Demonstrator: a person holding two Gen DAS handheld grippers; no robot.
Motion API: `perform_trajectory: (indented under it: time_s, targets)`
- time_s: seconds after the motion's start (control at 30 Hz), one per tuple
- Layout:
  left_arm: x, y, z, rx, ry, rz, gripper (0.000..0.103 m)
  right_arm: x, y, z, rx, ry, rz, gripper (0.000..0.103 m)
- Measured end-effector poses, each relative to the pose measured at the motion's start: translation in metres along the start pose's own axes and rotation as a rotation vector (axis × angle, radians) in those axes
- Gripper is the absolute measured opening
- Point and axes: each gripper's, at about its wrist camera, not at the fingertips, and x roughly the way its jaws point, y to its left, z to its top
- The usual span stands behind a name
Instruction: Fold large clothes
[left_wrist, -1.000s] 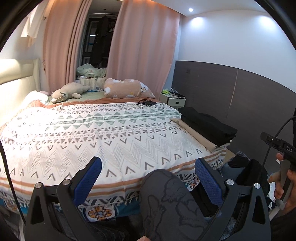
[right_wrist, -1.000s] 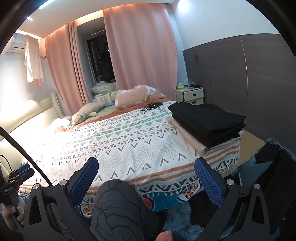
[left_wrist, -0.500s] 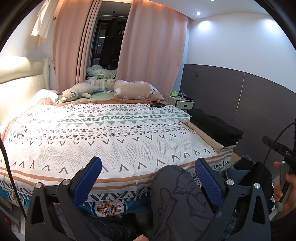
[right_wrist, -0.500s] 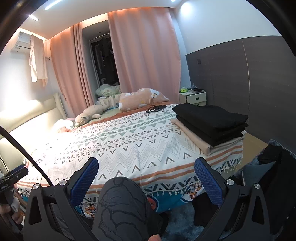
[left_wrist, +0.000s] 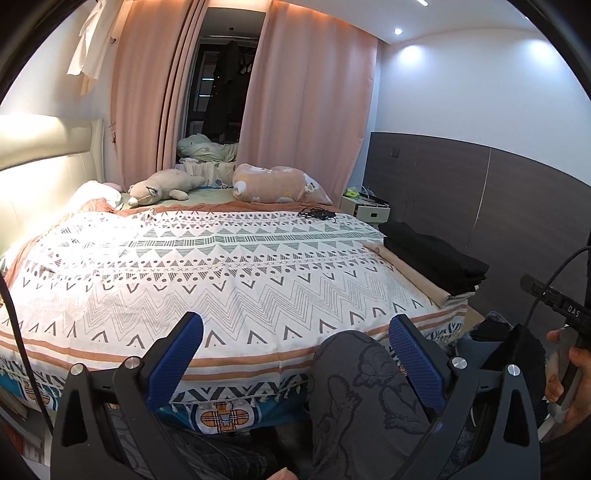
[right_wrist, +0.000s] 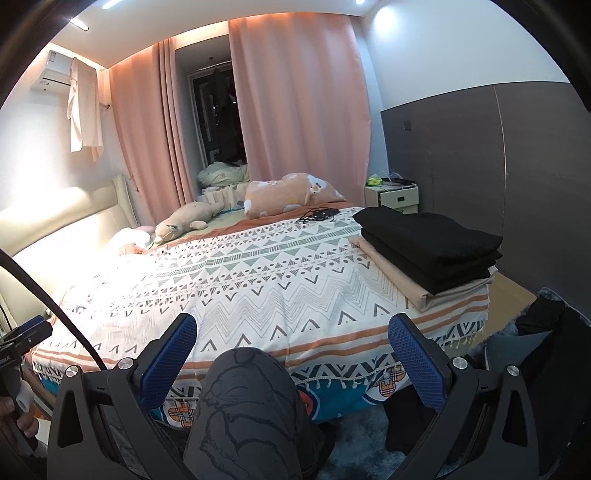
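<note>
A stack of folded black clothes (right_wrist: 432, 243) on a folded beige cloth (right_wrist: 410, 286) lies at the bed's right edge; the stack also shows in the left wrist view (left_wrist: 436, 254). Dark unfolded clothes (right_wrist: 546, 332) lie on the floor at the right, seen too in the left wrist view (left_wrist: 517, 347). My left gripper (left_wrist: 295, 343) is open and empty, in front of the bed's near edge. My right gripper (right_wrist: 293, 341) is open and empty, also before the bed. The person's knee (right_wrist: 247, 398) in grey printed trousers sits between the fingers.
The bed (left_wrist: 207, 266) carries a patterned blanket, plush toys (left_wrist: 162, 186), a pillow (left_wrist: 273, 184) and a black cable (left_wrist: 317, 213) at the back. A white nightstand (right_wrist: 397, 197) stands by the dark wall panel. Pink curtains hang behind.
Both grippers have tilted upward and risen a little, so the bed sits lower in view and more ceiling shows. Both stay open and empty.
</note>
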Motion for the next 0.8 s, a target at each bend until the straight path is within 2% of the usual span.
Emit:
perform_trajectory:
  time_s: [0.8]
  targets:
    - [-0.0038,-0.0048,0.0012,0.002,-0.005,0.002,0.103,-0.0061,0.0049,-0.001,-0.005,0.002,-0.026,0.103]
